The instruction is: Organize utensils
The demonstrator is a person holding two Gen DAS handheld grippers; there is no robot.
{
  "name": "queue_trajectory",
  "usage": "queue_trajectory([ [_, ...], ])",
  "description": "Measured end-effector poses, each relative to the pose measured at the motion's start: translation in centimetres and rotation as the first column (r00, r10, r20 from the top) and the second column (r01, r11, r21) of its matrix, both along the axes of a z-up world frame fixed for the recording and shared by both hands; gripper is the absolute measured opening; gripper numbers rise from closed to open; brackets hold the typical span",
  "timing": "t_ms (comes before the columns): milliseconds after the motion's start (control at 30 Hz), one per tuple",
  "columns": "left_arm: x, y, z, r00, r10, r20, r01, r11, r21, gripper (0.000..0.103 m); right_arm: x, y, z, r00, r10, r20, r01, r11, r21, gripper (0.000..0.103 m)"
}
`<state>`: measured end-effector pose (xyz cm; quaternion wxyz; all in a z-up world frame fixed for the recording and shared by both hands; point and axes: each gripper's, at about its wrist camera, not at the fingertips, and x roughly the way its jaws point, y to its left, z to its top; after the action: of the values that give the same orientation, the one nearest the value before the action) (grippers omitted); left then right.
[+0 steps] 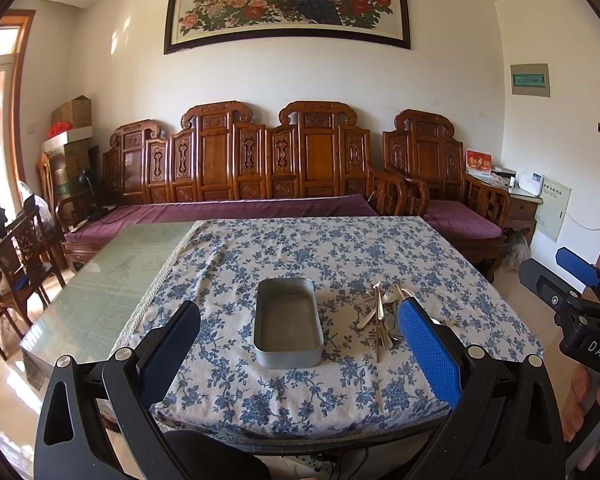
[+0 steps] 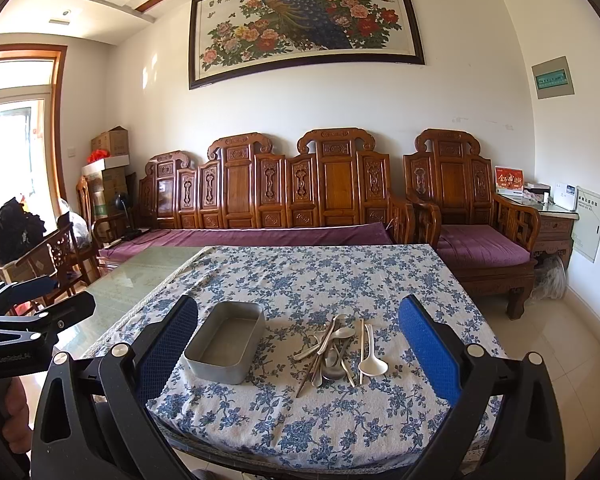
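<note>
Utensils [image 2: 336, 350] lie heaped beside an empty metal tin [image 2: 226, 348] on the worktop [image 2: 300, 432]; left tool [image 1: 298, 350] and right tool [image 2: 298, 350] hover level, spread wide, holding nothing.

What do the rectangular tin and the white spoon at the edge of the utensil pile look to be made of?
The tin looks like brushed metal, perhaps aluminium: dull grey, matte sheen, thin rolled rim. The white spoon looks like plastic or ceramic: opaque, smooth, softly glossy; the views cannot settle which.
</note>
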<state>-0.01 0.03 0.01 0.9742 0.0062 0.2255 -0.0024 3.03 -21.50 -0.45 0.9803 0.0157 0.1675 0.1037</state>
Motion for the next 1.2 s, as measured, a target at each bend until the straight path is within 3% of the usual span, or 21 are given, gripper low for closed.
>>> queue_trajectory([
  [933, 0.1, -0.8, 0.1, 1.0, -0.002, -0.005, 0.002, 1.0, 0.002, 0.096, 0.0, 0.0, 0.0, 1.0, -0.001, 0.0, 0.001, 1.0, 0.001, 0.1],
  [1200, 1.2, -0.5, -1.2, 0.999, -0.019, -0.047, 0.019, 1.0, -0.003, 0.096, 0.5, 0.0, 0.0, 1.0, 0.002, -0.021, -0.002, 1.0, 0.008, 0.1],
])
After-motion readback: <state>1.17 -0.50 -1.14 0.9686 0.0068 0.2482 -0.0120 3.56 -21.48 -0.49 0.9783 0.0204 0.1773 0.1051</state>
